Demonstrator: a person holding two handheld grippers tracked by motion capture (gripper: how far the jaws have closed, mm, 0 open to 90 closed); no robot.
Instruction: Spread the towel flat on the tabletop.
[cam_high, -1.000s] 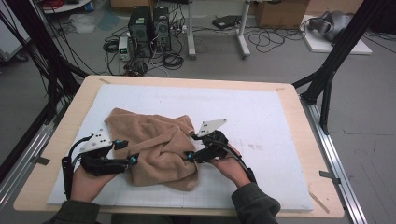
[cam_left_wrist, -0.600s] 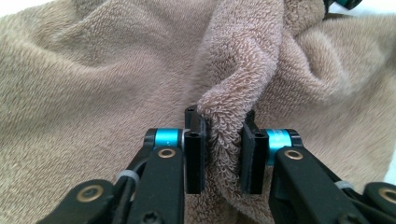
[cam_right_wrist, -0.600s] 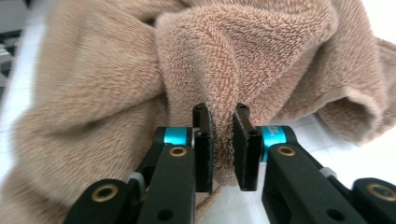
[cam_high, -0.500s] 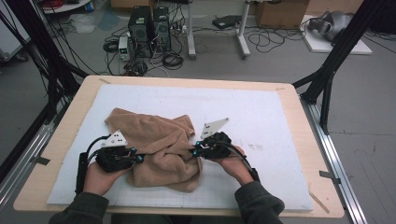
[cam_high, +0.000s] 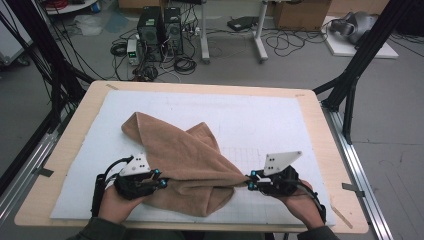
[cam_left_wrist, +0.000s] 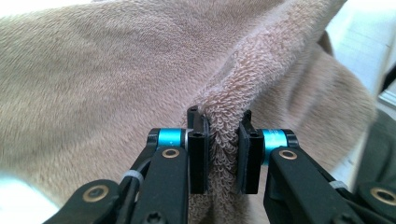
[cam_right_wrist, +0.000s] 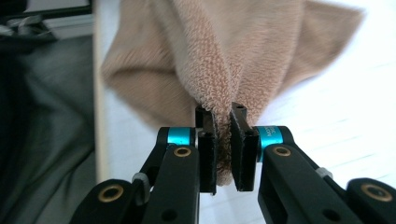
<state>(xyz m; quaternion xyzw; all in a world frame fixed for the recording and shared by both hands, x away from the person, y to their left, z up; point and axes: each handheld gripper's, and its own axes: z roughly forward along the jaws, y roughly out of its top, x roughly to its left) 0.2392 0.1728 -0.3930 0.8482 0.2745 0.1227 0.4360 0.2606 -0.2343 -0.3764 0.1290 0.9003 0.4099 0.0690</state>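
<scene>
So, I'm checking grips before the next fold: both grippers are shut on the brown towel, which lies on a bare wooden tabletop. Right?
Not quite. The towel lies on a white mat that covers the table, as the high view shows. The left gripper and right gripper are indeed shut on it.

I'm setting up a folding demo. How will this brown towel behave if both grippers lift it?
Probably floppy: the brown towel bunches between the left gripper and right gripper jaws. Its looped pile likely resists slipping. It looks light and would likely sag between them.
</scene>
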